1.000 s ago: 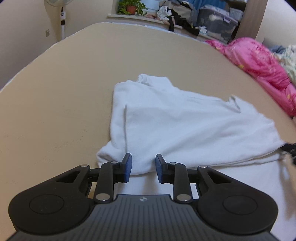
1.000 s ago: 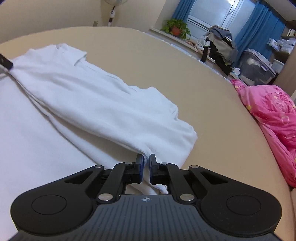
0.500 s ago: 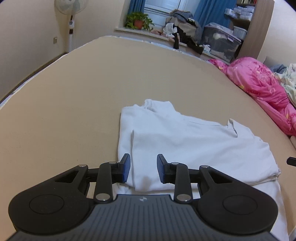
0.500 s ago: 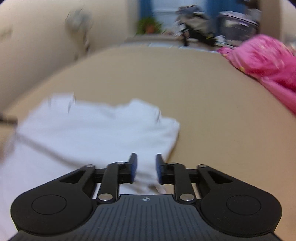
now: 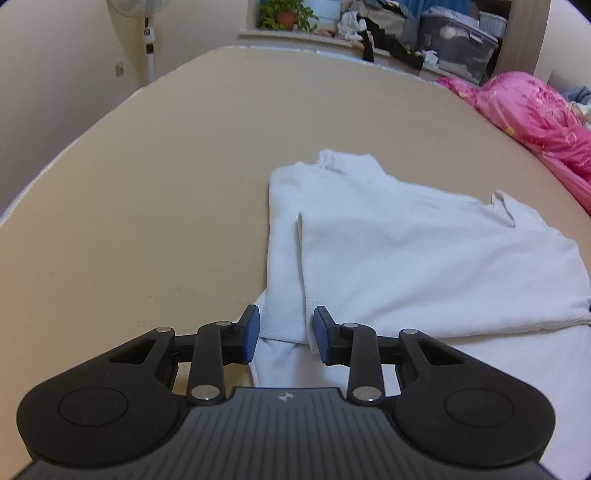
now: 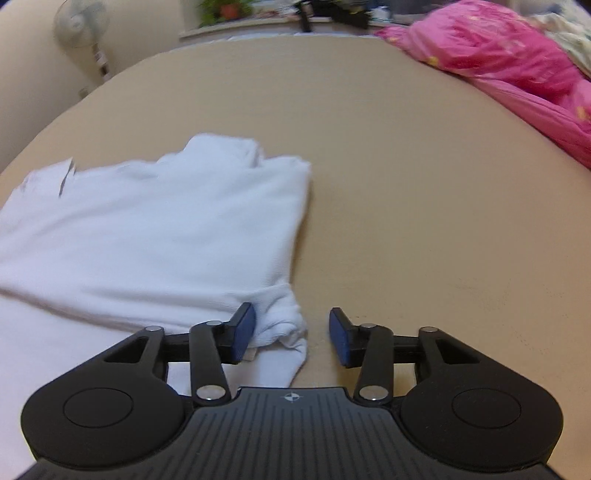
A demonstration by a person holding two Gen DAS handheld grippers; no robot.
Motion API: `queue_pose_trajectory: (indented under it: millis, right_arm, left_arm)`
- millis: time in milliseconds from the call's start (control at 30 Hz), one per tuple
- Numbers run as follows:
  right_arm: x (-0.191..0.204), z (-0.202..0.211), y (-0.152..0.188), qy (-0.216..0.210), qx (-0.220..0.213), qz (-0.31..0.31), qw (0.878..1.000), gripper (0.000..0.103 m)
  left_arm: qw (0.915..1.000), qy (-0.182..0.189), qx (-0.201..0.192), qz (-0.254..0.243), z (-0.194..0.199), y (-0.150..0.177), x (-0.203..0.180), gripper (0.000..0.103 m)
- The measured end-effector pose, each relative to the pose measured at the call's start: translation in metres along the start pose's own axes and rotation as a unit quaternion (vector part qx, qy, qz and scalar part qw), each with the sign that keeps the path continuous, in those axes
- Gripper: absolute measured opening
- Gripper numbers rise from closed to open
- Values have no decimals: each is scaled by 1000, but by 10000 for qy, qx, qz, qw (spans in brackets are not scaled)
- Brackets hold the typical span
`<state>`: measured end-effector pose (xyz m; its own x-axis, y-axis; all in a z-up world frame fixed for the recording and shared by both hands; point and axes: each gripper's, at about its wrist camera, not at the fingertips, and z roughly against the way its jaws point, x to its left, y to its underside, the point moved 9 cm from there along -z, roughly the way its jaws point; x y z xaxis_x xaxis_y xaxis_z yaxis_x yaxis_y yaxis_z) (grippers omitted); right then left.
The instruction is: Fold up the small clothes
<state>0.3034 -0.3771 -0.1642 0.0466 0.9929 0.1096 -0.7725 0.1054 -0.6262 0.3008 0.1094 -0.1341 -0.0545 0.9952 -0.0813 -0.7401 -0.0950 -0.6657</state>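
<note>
Two tongs hang low over a tan bed point(image 5: 184, 177), both with jaws apart and nothing between the blue pads gripped. The left tongs point(image 5: 286, 338) stand moderately open over the near left corner of the white shirt point(image 5: 406, 254), cloth showing in the gap but not pinched. The right tongs point(image 6: 291, 334) are spread wider, their left pad just beside the bunched near right corner of the white shirt point(image 6: 155, 236), the right pad over bare bed point(image 6: 424, 184).

That shirt lies folded over on itself, toward the near edge of the bed and about midway across it, an upper layer resting on a wider lower one that runs out of view at the bottom of both pictures.

Along the far right edge of the bed sits a pink quilt point(image 5: 532, 110), cut off by the frame. Beyond the far edge, a grey storage box point(image 5: 458, 44) holds things too dim to name; beside it are heaped clothes point(image 5: 373, 26), a potted plant point(image 5: 284, 14) and a standing fan point(image 5: 147, 22). The right wrist view is slightly blurred.
</note>
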Motion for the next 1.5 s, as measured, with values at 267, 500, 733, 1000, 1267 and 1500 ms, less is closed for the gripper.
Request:
queue_pose_trajectory:
  millis: [267, 500, 733, 1000, 1267, 1500]
  right_arm:
    - [4, 110, -2, -26, -1132, -359, 9929, 45]
    - [13, 178, 42, -200, -1434, -457, 9884, 46]
    - [1, 207, 104, 12, -1183, -673, 9907, 46]
    - [-9, 207, 157, -300, -401, -1045, 9933, 46]
    - [-5, 175, 201, -202, 760, -1178, 9899, 46]
    - [1, 158, 220, -7, 1272, -1047, 9863, 46]
  left_arm:
    - [9989, -3, -420, -228, 67, 8, -9, 39]
    - [9979, -15, -522, -375, 104, 28, 4, 42]
    - [9990, 270, -53, 341, 126, 55, 28, 42]
    - [9876, 860, 557, 1186, 178, 113, 30, 39]
    - [9860, 380, 1493, 636, 172, 193, 32, 43]
    - [9825, 191, 1712, 707, 172, 212, 44, 42]
